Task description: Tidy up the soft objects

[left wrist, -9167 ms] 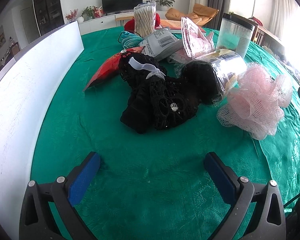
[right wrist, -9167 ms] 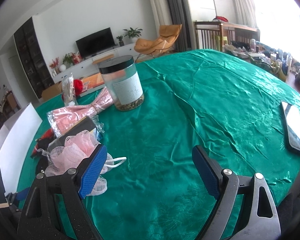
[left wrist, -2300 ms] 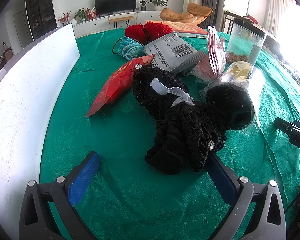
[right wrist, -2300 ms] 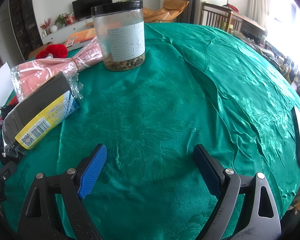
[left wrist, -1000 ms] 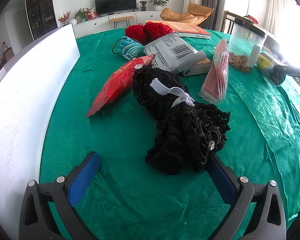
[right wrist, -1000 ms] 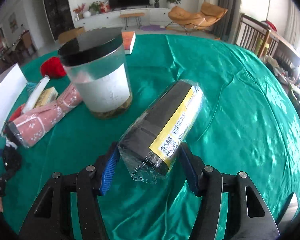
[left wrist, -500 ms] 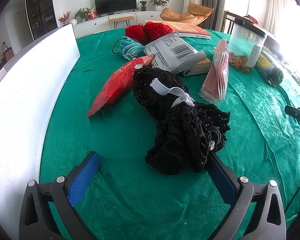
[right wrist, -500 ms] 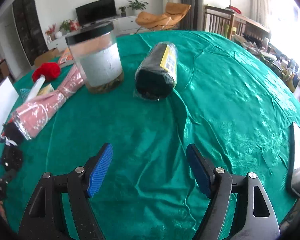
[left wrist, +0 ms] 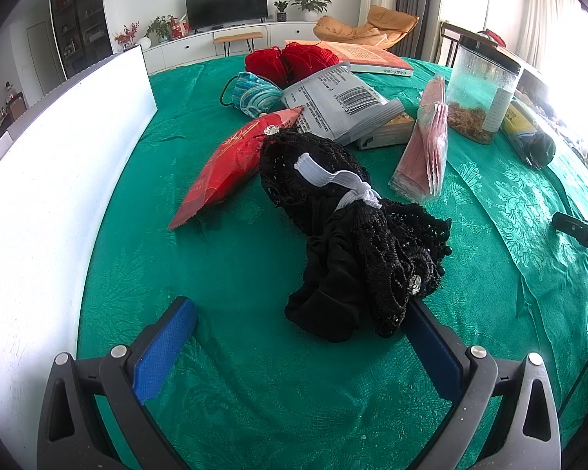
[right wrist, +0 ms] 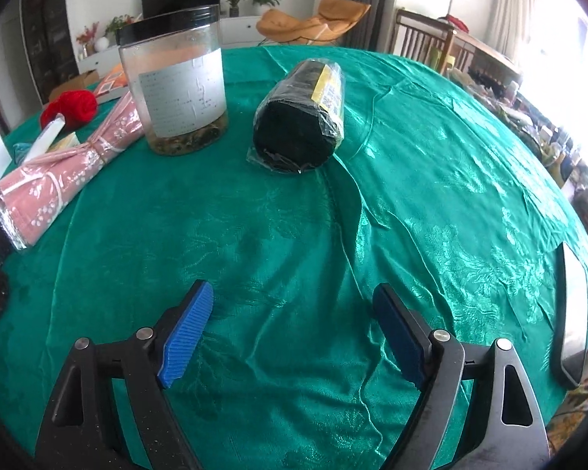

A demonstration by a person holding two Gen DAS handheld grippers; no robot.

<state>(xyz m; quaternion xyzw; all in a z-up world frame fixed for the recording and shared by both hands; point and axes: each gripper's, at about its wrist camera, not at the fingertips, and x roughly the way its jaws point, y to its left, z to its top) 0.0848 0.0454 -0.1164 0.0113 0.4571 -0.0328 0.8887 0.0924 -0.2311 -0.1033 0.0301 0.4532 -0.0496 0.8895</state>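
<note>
Right gripper (right wrist: pixel 294 329) low over bare green tablecloth (right wrist: pixel 431 180), jaws just opened wide, nothing between them. Black roll in clear wrap with yellow label (right wrist: pixel 300 117) lying on its side well ahead, just right of clear jar with black lid (right wrist: pixel 174 82); pink wrapped bundle (right wrist: pixel 64 172) left of jar. Left gripper (left wrist: pixel 294 337) also spread wide, empty, right finger (left wrist: pixel 431 348) touching or nearly touching edge of black lace garment with white elastic (left wrist: pixel 356 235). Red packet (left wrist: pixel 235 160) beside garment, red yarn (left wrist: pixel 290 58) farther back.
</note>
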